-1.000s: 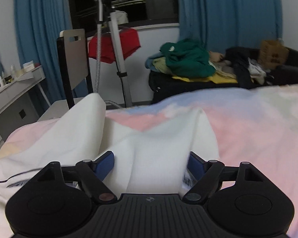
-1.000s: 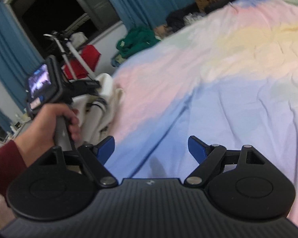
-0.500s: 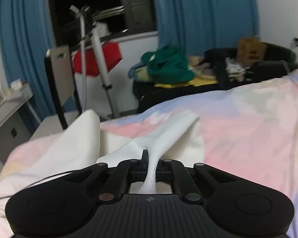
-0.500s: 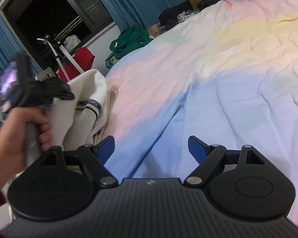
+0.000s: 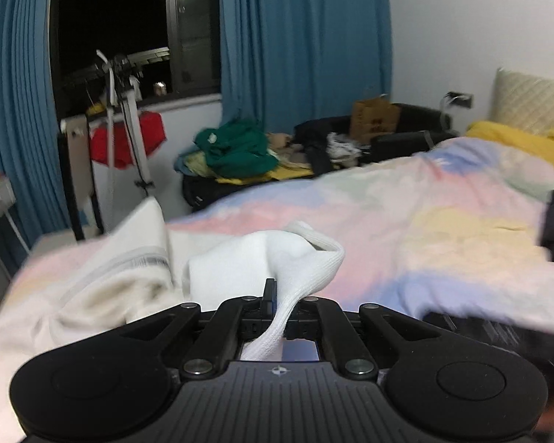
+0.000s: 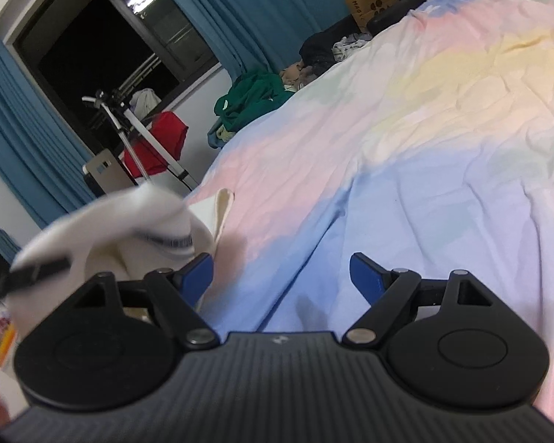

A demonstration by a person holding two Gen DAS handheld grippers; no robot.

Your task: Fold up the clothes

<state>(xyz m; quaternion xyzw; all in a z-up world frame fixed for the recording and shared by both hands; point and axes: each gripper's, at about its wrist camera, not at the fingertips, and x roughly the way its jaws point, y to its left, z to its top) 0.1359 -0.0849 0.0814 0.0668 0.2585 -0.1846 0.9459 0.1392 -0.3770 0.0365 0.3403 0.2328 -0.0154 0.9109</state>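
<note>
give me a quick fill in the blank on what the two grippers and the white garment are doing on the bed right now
1. The left gripper has its jaws ____ on a fold of the white garment.
2. The right gripper has its jaws ____, with nothing between them.
3. Under the right gripper lies the pastel bedsheet, and the garment sits to its ____ in that view.
4. The clothes pile past the bed has a ____ garment on top.

Missing words: shut; open; left; green

White garment (image 5: 295, 258) on pastel pink, blue, yellow bedspread (image 6: 424, 147)
</note>
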